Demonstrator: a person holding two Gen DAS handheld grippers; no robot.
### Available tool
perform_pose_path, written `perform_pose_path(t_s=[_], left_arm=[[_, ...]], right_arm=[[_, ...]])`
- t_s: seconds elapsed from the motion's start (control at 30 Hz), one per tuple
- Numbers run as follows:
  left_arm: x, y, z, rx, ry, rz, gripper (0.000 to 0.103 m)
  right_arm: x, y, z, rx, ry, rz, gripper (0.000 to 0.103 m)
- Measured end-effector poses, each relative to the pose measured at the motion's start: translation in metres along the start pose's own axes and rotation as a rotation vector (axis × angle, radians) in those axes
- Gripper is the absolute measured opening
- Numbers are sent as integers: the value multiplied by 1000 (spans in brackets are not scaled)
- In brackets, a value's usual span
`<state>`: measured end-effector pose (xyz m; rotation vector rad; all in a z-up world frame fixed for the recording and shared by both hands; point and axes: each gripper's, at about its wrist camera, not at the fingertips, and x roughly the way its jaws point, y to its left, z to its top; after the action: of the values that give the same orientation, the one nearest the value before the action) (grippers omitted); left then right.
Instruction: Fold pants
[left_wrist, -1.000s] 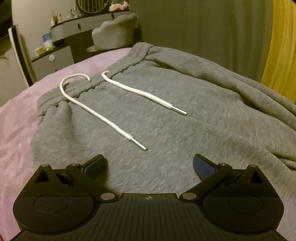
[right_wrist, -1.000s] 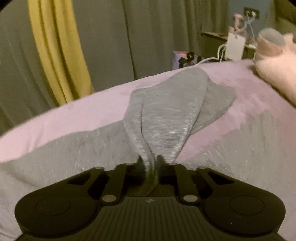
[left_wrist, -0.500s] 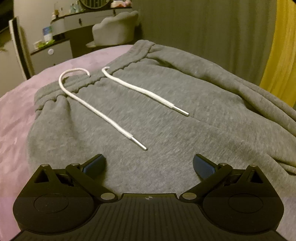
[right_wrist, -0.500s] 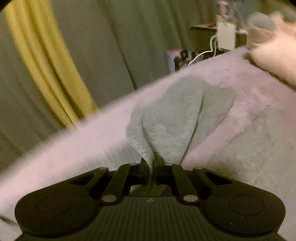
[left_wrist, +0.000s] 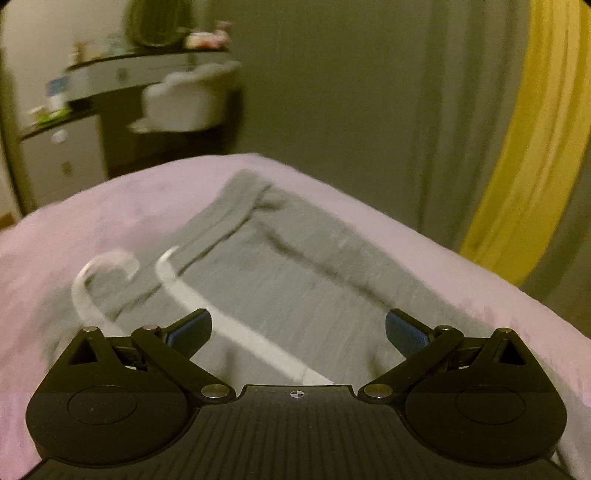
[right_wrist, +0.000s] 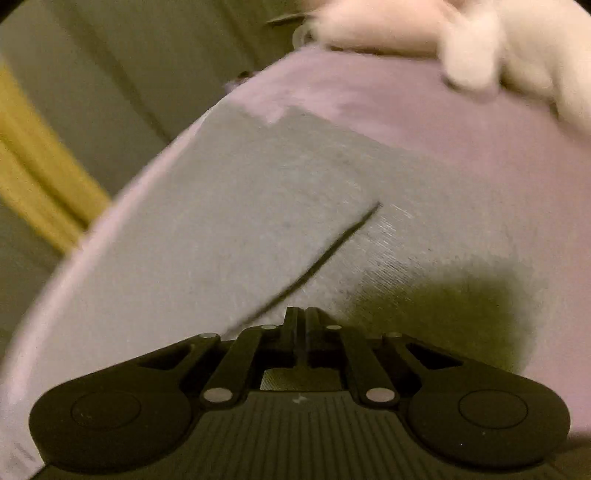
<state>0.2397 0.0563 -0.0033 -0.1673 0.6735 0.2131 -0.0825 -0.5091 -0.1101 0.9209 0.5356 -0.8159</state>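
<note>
The left gripper (left_wrist: 298, 328) has been drawn back above the waistband with its jaws wide apart, nothing held. The pants (left_wrist: 295, 280) lie flat on the bed (left_wrist: 110, 206). The right gripper (right_wrist: 300, 314), pinched shut, is no longer seen lifting the leg (right_wrist: 258, 206); whether cloth remains clamped cannot be told.
</note>
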Motion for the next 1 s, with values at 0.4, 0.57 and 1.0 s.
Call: perform_pose_path(t_s=[0.4,0.57,1.0], left_arm=[[122,-47,72,79,321,-30,103],[145,-43,68,53,396,-18,93],[140,-16,81,-53,419,-111,36]], right_arm=[[19,40,-15,-314,-12,68,99],[19,54,-24,-405,-12,2,99],[10,0,18,28,13,152,62]])
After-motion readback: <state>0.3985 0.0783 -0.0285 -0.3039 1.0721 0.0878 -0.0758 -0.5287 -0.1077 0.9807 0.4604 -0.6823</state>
